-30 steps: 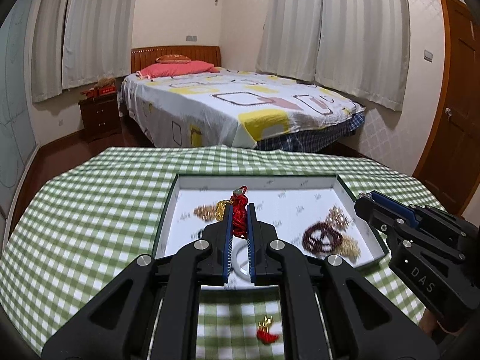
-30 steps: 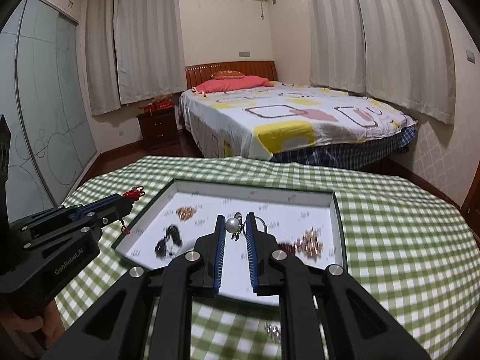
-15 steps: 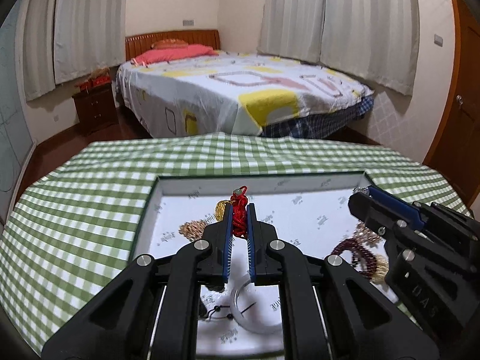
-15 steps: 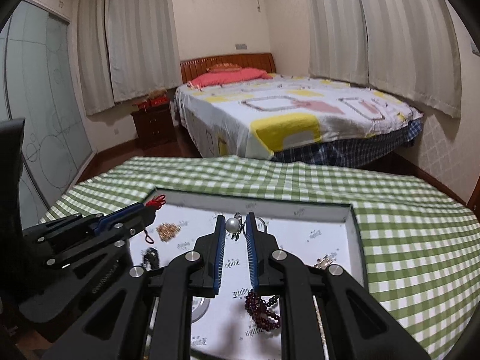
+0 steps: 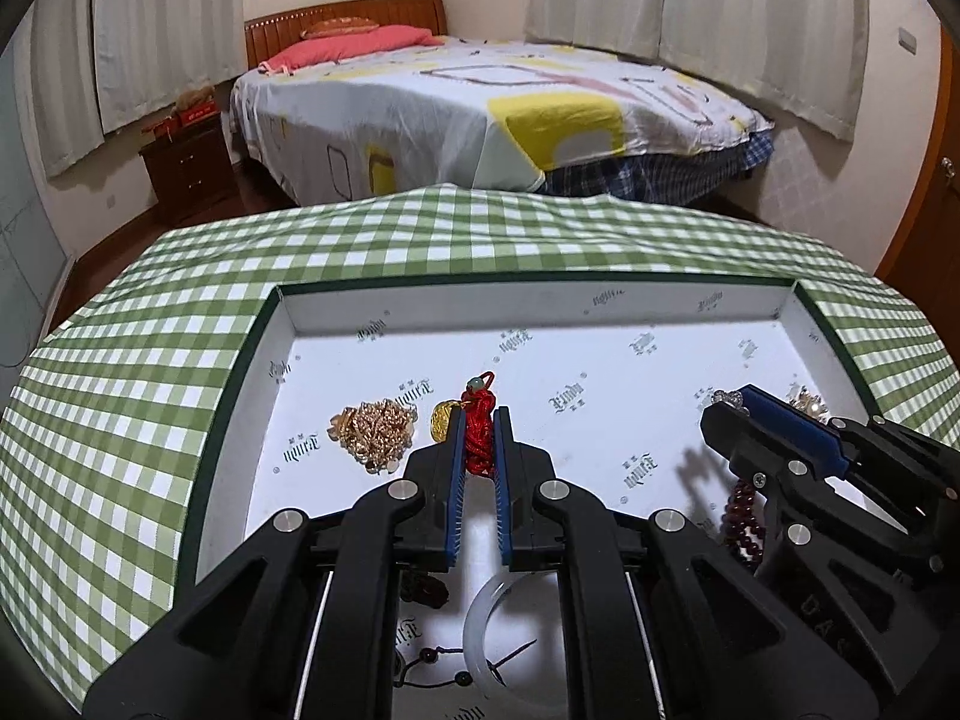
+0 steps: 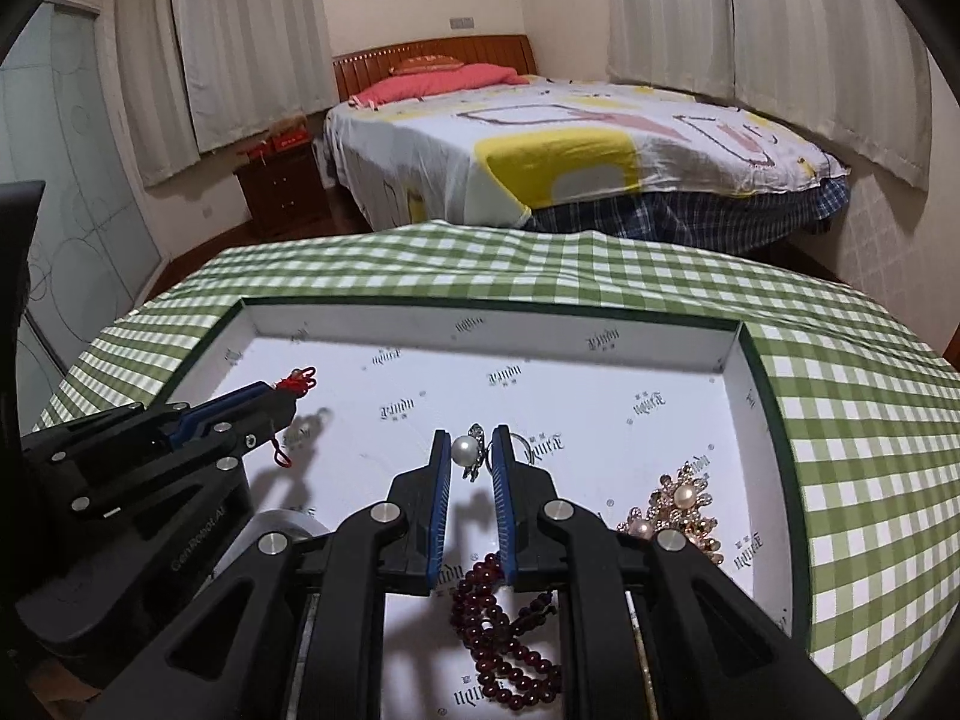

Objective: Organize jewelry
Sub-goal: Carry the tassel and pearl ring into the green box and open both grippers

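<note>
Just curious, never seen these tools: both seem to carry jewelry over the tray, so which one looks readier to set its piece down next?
Hard to say. The left gripper holds a red knotted charm, the right gripper a pearl piece; both hang over bare tray floor.

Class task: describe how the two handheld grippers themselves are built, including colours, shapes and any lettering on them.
Both the left gripper and the right gripper are black, angular linkage frames with round silver pivot pins and blue ribbed finger pads. Pale lettering marks their sides: "GenRobot.AI" on the left, "DAS" on the right.

Both grippers [image 5: 479, 420] [image 6: 474, 447] lower (over tray [image 5: 540, 300])
</note>
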A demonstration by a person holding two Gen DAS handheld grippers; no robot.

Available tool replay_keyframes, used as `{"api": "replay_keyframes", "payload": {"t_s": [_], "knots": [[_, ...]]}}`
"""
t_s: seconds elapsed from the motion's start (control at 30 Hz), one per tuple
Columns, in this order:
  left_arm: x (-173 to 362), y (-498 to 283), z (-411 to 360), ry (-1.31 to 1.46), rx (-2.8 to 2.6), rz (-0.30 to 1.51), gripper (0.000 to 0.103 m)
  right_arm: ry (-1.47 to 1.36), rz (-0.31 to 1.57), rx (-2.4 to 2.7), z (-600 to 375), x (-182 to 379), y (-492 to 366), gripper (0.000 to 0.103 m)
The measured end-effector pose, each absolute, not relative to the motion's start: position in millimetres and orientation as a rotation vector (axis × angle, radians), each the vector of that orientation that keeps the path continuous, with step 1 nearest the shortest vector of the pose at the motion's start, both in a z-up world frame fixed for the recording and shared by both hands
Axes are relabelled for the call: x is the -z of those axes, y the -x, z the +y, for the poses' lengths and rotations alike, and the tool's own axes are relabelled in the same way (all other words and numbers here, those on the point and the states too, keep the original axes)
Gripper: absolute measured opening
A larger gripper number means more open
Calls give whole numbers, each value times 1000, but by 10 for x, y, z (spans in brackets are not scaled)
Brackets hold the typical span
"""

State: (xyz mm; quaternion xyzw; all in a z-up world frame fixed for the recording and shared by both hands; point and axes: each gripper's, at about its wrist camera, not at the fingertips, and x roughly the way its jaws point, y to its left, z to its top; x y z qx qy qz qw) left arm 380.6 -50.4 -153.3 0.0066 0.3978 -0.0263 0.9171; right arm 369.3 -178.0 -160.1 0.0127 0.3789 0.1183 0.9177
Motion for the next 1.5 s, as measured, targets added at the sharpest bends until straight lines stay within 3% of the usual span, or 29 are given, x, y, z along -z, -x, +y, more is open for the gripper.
{"api": "replay_keyframes", "payload": {"t_s": [1.03,1.07,1.13,1.2,1.5], "knots": [[1638,-3910,-544,-12,62,876,12,-37,837,-246,-1792,1665,-3782,15],[1637,-3908,-548,-14,63,875,14,-37,836,-245,-1794,1665,-3783,16],[1625,-3902,-544,-9,61,871,29,-39,832,-245,-1793,1660,-3779,21],[1602,-3882,-543,-6,59,859,36,-42,826,-245,-1801,1649,-3772,23],[1443,-3717,-480,31,65,796,56,-50,760,-236,-1875,1476,-3637,31]]}}
